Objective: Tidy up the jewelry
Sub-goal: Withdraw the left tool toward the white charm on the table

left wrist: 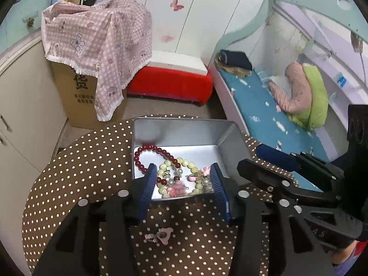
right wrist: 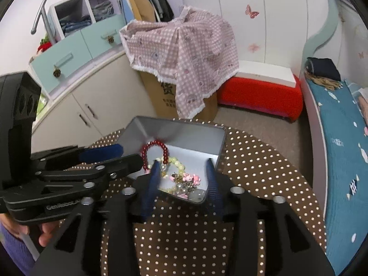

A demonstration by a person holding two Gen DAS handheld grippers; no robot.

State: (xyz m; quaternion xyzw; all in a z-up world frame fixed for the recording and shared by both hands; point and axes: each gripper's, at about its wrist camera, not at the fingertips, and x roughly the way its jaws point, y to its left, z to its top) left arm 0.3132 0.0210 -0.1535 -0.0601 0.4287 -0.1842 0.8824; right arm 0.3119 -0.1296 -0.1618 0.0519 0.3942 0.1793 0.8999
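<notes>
While our left gripper [left wrist: 182,184] hovers spread and empty before the tin [left wrist: 179,135], one pink charm [left wrist: 159,235] lies on the bench [left wrist: 76,172] beneath it; bracelets [left wrist: 161,161] are already boxed. Our right gripper [right wrist: 182,184], also apart, waits. Next, we judge, comes a low, careful pinch.

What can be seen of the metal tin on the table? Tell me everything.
The tin is a shallow rectangular box of dull silver metal, open-topped, sitting flat on the brown polka-dot tablecloth. Inside lie a dark red bead bracelet, a pale green bead bracelet and pink charms, piled toward its near end.
</notes>
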